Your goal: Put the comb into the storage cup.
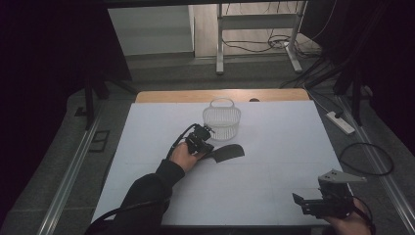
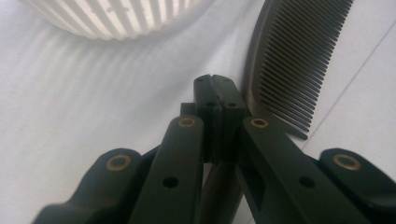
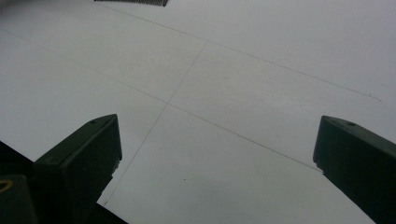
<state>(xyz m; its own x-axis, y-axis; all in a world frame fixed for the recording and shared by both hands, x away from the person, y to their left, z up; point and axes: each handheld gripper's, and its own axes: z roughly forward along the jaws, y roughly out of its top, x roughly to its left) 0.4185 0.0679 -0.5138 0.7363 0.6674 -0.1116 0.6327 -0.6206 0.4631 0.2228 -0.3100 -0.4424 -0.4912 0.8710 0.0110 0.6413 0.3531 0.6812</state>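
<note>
The comb (image 2: 292,60) lies flat on the table (image 1: 274,186) just before the basket (image 1: 221,120), its long axis running right from the left gripper (image 2: 215,93), whose jaws are closed on its handle, while the right gripper (image 1: 313,204) waits open, well apart.

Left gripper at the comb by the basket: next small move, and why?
Probably lift the comb slightly off the table, toward the white basket. In the left gripper view, the left gripper has its jaws shut, seemingly pinching the comb's handle below the pads, though the contact is hidden. The comb lies flat beside the basket; the right gripper is open and far off.
</note>
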